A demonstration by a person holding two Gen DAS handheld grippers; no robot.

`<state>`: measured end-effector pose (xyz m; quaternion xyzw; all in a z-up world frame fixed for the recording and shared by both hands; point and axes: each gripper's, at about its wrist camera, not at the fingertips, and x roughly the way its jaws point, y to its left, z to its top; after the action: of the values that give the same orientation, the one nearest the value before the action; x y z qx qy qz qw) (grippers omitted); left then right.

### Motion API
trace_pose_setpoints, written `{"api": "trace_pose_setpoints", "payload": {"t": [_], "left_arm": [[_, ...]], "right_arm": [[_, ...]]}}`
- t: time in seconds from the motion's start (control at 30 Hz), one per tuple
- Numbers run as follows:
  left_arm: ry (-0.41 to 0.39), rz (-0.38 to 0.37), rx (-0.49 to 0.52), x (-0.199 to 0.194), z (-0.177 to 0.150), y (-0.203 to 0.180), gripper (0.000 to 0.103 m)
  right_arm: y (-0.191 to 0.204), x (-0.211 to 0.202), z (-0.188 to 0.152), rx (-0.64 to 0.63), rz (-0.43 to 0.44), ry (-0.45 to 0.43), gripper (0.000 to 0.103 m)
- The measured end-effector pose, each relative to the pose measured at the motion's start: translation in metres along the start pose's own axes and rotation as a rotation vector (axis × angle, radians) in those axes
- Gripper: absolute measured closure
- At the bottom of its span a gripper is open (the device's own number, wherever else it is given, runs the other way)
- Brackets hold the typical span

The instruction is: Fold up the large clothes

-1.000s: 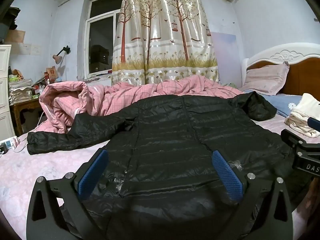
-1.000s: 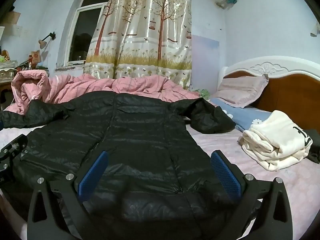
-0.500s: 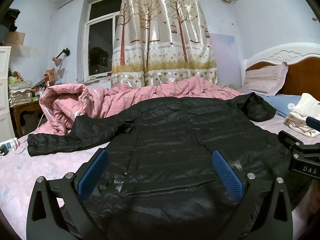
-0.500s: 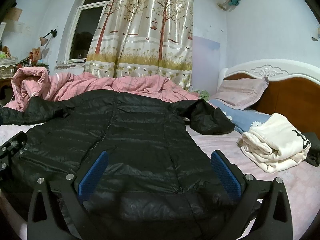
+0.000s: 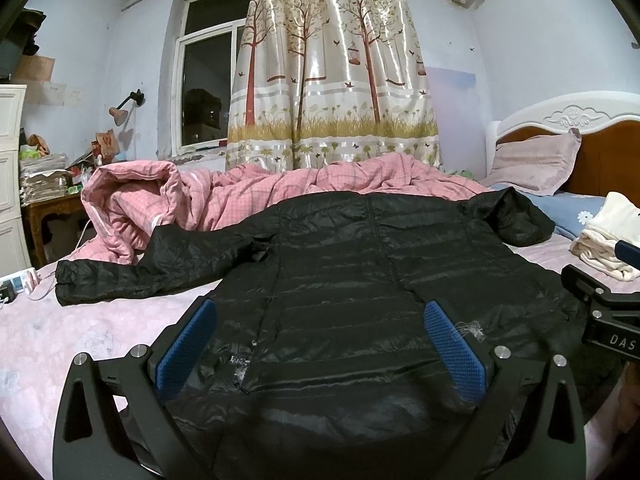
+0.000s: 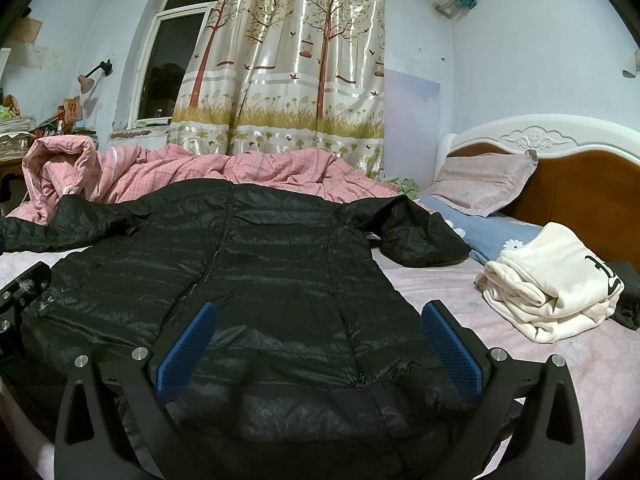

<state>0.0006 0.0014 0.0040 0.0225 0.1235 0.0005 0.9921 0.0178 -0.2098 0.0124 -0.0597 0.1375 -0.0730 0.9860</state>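
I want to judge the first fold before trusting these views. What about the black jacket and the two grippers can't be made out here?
- Black puffer jacket hem: hidden in both wrist views behind each gripper's own frame and the lower edge.
- Its right sleeve: bunched, cuff not visible.
- Left gripper: only a corner shows in the right wrist view.
- Right gripper: cut off by the left wrist view's right edge.

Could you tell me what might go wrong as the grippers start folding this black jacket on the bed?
The black jacket looks slick and puffy, so a fold may slide open. Its outstretched sleeve lies against the pink quilt and could drag it along. The other sleeve is bunched near the folded white garment and may disturb it.
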Motion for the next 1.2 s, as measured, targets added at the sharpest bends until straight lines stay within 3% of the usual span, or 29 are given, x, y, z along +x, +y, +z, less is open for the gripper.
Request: {"api": "trace_pose_setpoints", "payload": {"t": [1.2], "left_arm": [[-0.002,0.000,0.002,0.0000,-0.0017,0.0004,0.000]], "right_arm": [[0.0006,0.0024,-0.0017,0.001,0.001,0.005,0.000]]}}
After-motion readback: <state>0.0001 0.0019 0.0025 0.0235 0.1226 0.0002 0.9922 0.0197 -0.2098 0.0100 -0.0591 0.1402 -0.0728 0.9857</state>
